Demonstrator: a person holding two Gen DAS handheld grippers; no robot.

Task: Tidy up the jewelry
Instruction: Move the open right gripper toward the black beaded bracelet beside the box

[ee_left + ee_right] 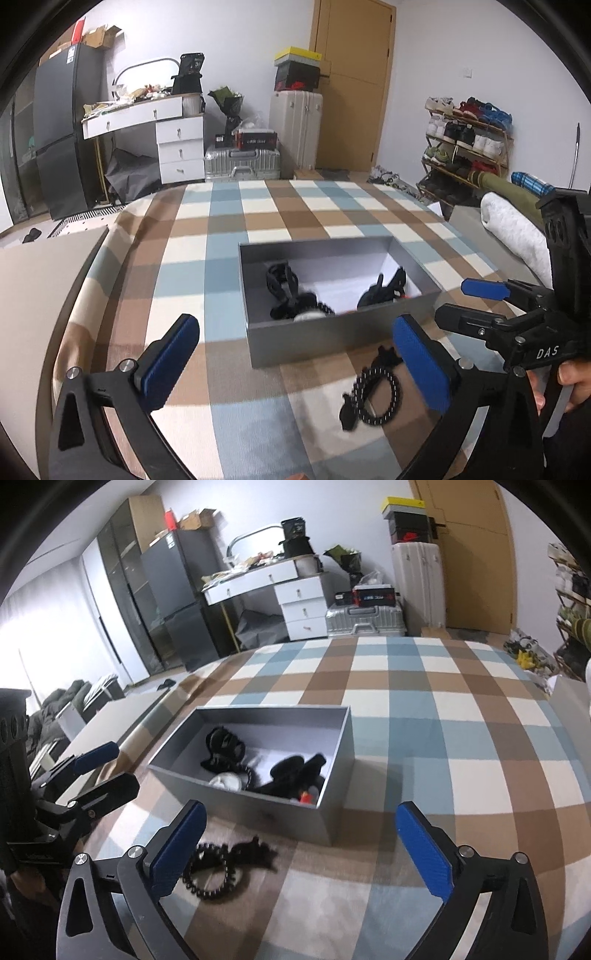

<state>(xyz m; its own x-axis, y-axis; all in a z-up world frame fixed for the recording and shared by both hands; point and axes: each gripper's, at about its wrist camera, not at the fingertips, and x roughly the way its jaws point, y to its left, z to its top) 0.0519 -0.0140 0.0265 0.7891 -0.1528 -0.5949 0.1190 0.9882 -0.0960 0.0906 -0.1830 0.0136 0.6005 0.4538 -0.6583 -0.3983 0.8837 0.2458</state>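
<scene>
A grey open box (314, 345) sits on the checked cloth and holds several black jewelry pieces (282, 286) and a white item (308, 315). The box also shows in the right wrist view (258, 812). A black beaded bracelet (376, 395) with a black charm lies on the cloth in front of the box, just inside my left gripper's right finger; it also shows in the right wrist view (210, 873). My left gripper (295, 369) is open and empty. My right gripper (299, 853) is open and empty; it shows at the right of the left view (469, 301).
The checked cloth (258, 206) covers a table. A rolled white towel (517, 229) lies at the right. Behind stand a white desk (147, 114), suitcases (295, 129), a shoe rack (469, 140) and a door (354, 74).
</scene>
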